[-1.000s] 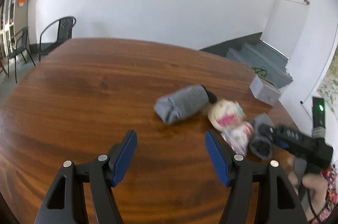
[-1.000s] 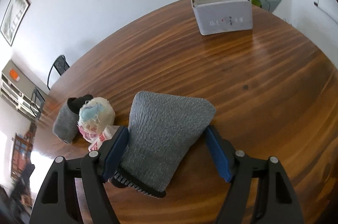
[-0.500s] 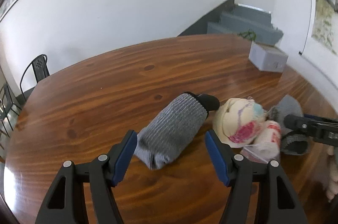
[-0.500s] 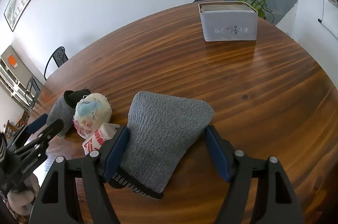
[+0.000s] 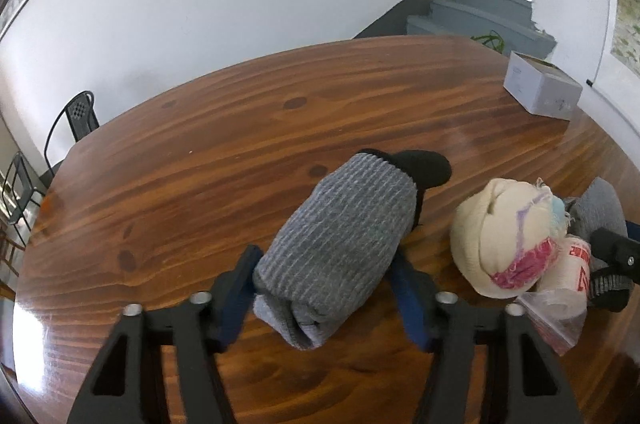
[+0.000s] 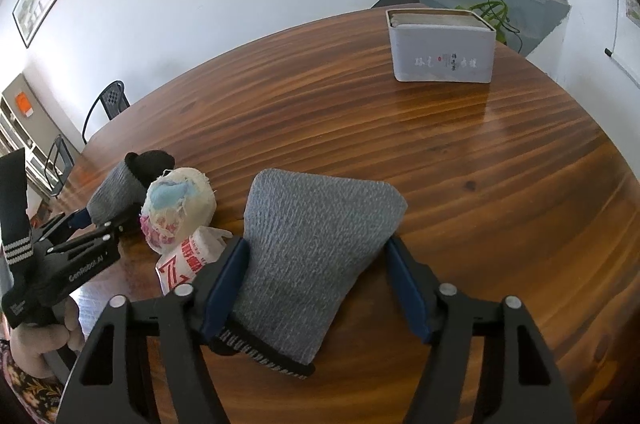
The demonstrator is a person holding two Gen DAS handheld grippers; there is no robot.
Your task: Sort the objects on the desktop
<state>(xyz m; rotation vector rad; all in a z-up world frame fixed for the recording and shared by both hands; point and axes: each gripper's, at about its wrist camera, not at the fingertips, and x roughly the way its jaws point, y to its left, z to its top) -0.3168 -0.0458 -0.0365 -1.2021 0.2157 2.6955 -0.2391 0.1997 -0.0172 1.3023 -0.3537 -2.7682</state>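
Left wrist view puts my left gripper [image 5: 326,286] spread open around the rolled grey sock [image 5: 340,244] at 12 o'clock on the table [image 5: 200,184], so I judge squeezing shut comes next.

Both grippers, left gripper [image 5: 326,278] and right gripper [image 6: 318,280], have black angular frames, silver screws and blue finger pads [image 6: 224,284]. White "GenRobot.AI" lettering marks the left one's side. At lower left of the right wrist view, a bare hand [image 6: 44,342] shows above a floral sleeve [image 6: 24,388].
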